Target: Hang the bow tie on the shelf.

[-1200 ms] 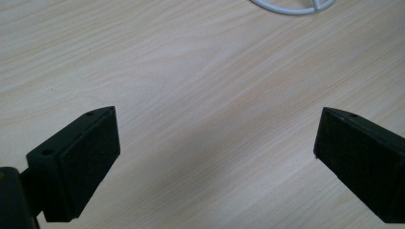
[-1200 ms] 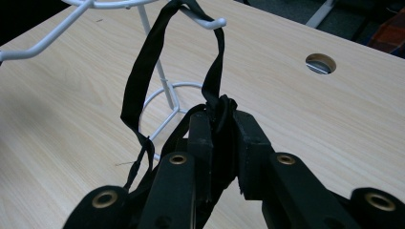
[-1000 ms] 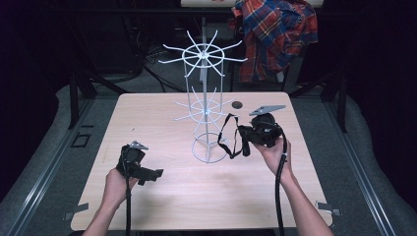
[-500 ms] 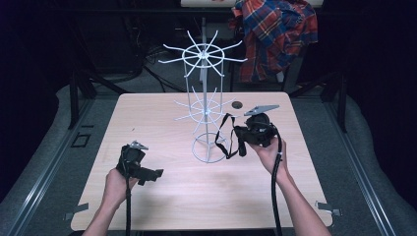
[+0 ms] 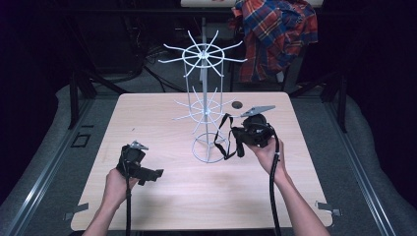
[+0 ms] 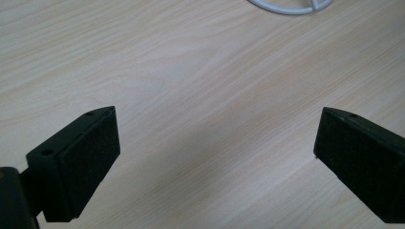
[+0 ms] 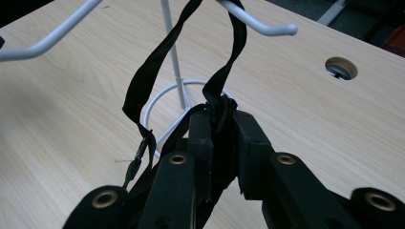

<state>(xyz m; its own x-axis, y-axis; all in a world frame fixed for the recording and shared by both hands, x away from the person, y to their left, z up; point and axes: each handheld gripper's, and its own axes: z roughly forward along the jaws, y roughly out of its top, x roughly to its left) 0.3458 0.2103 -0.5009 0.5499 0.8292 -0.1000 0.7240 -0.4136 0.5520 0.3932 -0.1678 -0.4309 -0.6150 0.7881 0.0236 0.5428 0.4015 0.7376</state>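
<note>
Rack (image 5: 205,110) stands mid-bench (image 5: 162,194), its base ring toward the person. Just right of it sits the right hand-held gripper (image 5: 239,147), the strap (image 5: 223,135) running from it up over a lower rack arm. Left hand-held gripper (image 5: 153,174) sits well left, nearer the front edge. Cable hole (image 5: 237,104) lies behind, and a shirt (image 5: 275,34) hangs beyond the bench.

the table (image 5: 162,118) is brightly and evenly lit from above, the surroundings nearly black. soft shadows lie near the jaws in the gripper views. the high view looks slightly soft.
</note>
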